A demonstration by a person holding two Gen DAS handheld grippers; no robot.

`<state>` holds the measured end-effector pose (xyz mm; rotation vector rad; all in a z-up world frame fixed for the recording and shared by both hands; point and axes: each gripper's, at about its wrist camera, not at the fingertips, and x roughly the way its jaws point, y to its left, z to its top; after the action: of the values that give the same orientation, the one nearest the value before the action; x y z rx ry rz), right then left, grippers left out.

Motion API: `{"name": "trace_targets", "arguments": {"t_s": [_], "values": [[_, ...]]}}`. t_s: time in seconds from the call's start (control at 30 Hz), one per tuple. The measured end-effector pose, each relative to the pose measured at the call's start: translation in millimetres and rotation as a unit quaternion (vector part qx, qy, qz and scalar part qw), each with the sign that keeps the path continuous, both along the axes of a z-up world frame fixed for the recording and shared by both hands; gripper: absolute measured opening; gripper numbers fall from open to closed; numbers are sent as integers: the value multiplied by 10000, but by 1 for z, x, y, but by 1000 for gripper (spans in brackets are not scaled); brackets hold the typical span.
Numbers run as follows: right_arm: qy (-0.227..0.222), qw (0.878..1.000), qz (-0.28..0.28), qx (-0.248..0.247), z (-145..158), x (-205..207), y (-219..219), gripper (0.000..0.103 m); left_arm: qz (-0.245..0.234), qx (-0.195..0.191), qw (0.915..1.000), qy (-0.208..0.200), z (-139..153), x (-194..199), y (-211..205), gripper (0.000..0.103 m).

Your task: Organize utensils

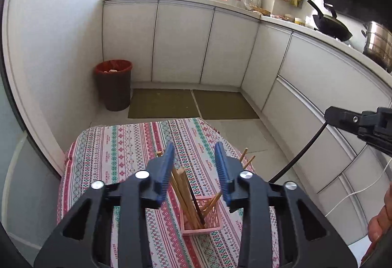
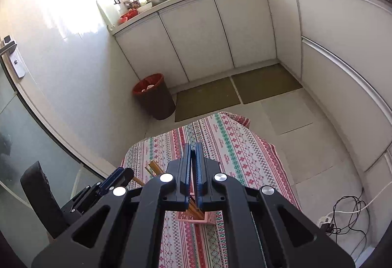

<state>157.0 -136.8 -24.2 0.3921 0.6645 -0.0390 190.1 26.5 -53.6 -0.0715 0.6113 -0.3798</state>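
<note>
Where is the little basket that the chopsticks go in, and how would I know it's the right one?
Find the table with the striped patterned tablecloth in the middle of the kitchen floor. On its near part stands a small pink basket with slotted sides. It is the only container on the cloth, and wooden chopsticks lean out of it, with one dark stick among them.

Wooden chopsticks (image 1: 181,184) (one dark) lean splayed in a pink slotted basket (image 1: 213,226) on the patterned tablecloth (image 1: 117,150).

A small table under a patterned tablecloth (image 1: 117,152) carries a pink basket (image 1: 210,223) of chopsticks (image 1: 182,192).
</note>
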Motion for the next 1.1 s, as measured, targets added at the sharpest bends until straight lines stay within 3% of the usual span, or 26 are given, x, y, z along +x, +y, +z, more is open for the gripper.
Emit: {"name": "trace_targets", "arguments": {"t_s": [0.3, 0.7, 0.8, 0.97, 1.1], "values": [[103, 9999, 34, -131, -6, 11, 12, 4, 324, -341, 9985, -274, 22, -14, 33, 39], [496, 9985, 195, -112, -56, 41, 30, 7, 498, -350, 9981, -111, 9, -21, 51, 43], [448, 9987, 105, -204, -51, 32, 30, 20, 613, -309, 9972, -286, 18, -32, 50, 48], [273, 9970, -207, -691, -38, 2, 31, 25, 949, -34, 9930, -703, 30, -59, 40, 68], [193, 9940, -434, -990, -35, -26, 32, 40, 1171, 189, 9883, -955, 35, -86, 29, 84]]}}
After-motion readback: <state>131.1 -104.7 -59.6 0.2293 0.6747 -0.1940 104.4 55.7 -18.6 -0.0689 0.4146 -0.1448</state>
